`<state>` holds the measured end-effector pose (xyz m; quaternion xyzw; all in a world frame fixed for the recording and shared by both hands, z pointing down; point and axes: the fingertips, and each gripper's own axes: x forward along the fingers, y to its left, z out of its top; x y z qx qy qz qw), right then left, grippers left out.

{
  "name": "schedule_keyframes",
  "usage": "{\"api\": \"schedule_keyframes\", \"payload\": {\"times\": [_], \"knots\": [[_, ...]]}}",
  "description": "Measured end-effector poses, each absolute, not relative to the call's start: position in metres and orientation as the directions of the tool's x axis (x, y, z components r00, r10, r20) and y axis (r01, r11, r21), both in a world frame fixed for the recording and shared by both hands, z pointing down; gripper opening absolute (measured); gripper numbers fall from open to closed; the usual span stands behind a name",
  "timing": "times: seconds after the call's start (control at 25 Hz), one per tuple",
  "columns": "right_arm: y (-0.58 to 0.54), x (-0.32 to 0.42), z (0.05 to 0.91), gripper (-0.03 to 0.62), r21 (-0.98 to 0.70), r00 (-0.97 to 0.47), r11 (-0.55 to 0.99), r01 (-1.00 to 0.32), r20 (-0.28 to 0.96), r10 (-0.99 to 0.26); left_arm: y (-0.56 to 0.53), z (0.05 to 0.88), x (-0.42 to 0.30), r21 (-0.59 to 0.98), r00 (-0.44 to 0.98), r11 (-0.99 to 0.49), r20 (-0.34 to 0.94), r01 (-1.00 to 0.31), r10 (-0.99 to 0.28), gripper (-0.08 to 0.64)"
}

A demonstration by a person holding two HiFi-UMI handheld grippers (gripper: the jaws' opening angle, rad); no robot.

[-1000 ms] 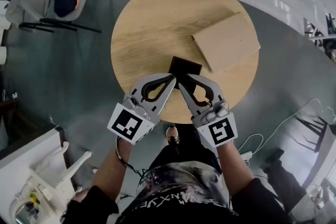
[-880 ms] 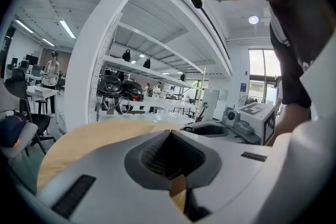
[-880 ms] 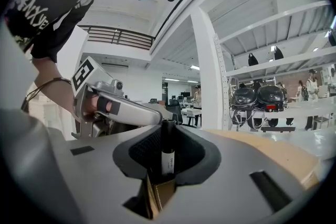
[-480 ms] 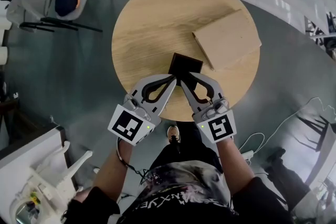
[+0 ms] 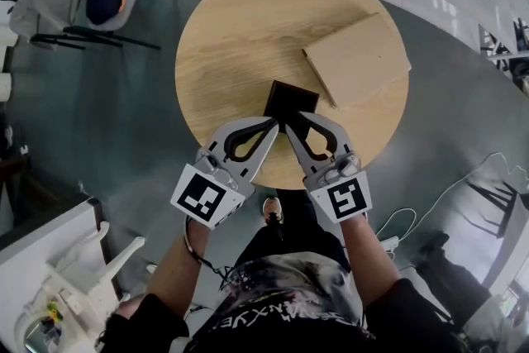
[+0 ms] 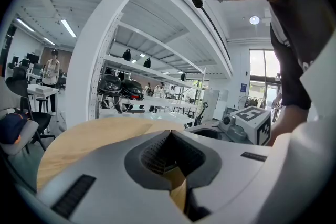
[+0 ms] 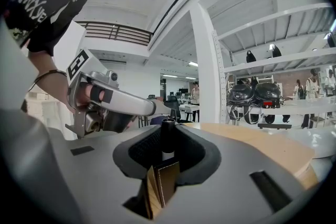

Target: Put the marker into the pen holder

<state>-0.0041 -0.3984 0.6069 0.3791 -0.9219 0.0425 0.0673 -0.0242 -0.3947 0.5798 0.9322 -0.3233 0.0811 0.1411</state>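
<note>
Round table: the work sits at your near edge, with the flat box just beside it on the right. Keep your right arm off the box.

Pen holder is the dark square one at both claw tips.

Left gripper is pressed together at the holder's near corner. I can't tell if it nips the wall. Use it as a brace so the holder doesn't skid.

Right gripper is pinching the marker upright. The marker's lower end is hidden behind the holder's corner, so I can't say whether it's inside yet. I'd centre it over the opening, keep it vertical, lower until it bottoms, then let go. An early release risks catching the rim.

Versus a second ago almost nothing differs: same claw positions, same grip. The holder sits marginally higher in the head view.
</note>
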Motion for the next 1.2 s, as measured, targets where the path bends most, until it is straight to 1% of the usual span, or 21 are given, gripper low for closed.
{"api": "schedule_keyframes", "payload": {"times": [0.28,0.32,0.4,0.56,0.88,1.2], "knots": [[-0.396,-0.003,0.607,0.087,-0.020,-0.704,0.712,-0.702,0.174,-0.689,-0.393,0.577,-0.023,0.202,0.778,-0.754,0.239,-0.625,-0.581,0.020],[-0.396,-0.002,0.606,0.093,-0.023,-0.705,0.713,-0.701,0.173,-0.688,-0.393,0.577,-0.023,0.202,0.778,-0.753,0.239,-0.626,-0.582,0.020],[-0.395,-0.002,0.605,0.123,-0.029,-0.710,0.717,-0.696,0.173,-0.682,-0.392,0.577,-0.023,0.200,0.777,-0.754,0.237,-0.626,-0.583,0.020],[-0.393,-0.001,0.595,0.127,-0.011,-0.715,0.723,-0.691,0.160,-0.681,-0.388,0.572,-0.023,0.190,0.776,-0.756,0.231,-0.627,-0.586,0.020],[-0.376,0.002,0.551,0.133,0.021,-0.710,0.715,-0.698,0.106,-0.696,-0.369,0.544,-0.026,0.150,0.772,-0.760,0.199,-0.632,-0.603,0.020],[-0.329,-0.001,0.489,0.133,0.068,-0.715,0.718,-0.693,0.065,-0.696,-0.322,0.494,-0.038,0.095,0.761,-0.758,0.176,-0.645,-0.625,0.020]]}}
